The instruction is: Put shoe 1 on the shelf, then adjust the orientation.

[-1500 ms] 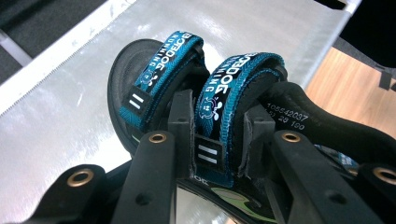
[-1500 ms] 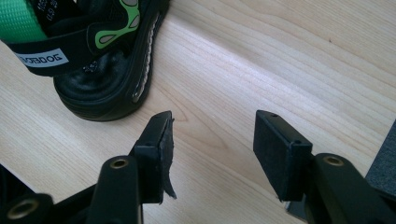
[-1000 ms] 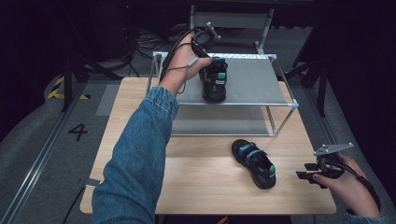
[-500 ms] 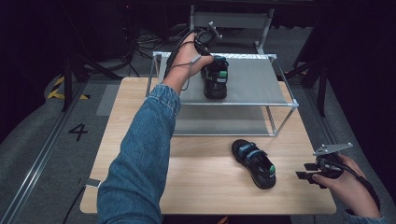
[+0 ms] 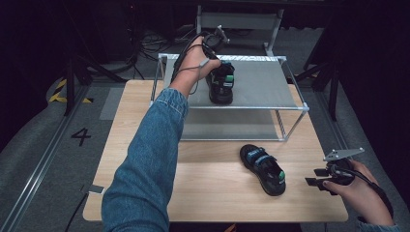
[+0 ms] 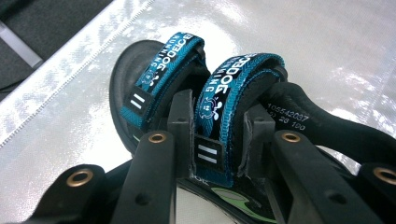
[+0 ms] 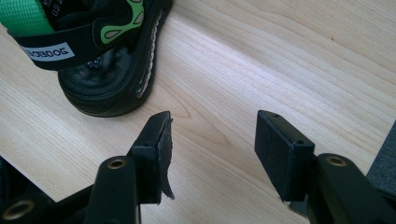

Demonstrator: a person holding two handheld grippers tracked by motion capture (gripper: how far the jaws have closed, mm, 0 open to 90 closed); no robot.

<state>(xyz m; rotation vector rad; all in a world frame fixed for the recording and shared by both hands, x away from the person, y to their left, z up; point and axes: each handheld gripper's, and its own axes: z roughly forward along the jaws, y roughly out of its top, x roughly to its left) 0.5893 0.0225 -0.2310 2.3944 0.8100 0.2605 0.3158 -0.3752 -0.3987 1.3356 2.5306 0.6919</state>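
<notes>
Landmark: the metal rack at the table's far end.

Left gripper is over the rack's upper shelf, clamped on the rear blue strap of sandal A, which sits on that shelf near its left side. Both pads press the strap's sides; the sole looks down on the shelf.

Right gripper is on the table in front of the rack and to its right, jaws spread with nothing between them; they have just been opening. Sandal B lies just beside it, heel toward the pads.

Risks, as judged:
- Strap is soft. If the left gripper lifts away before letting go, sandal A drags or tips off the shelf edge.
- Frayed pad lining on the right gripper may snag or slip on sandal B's strap.
- A grab at sandal B's sole edge may only push it across the table.
</notes>
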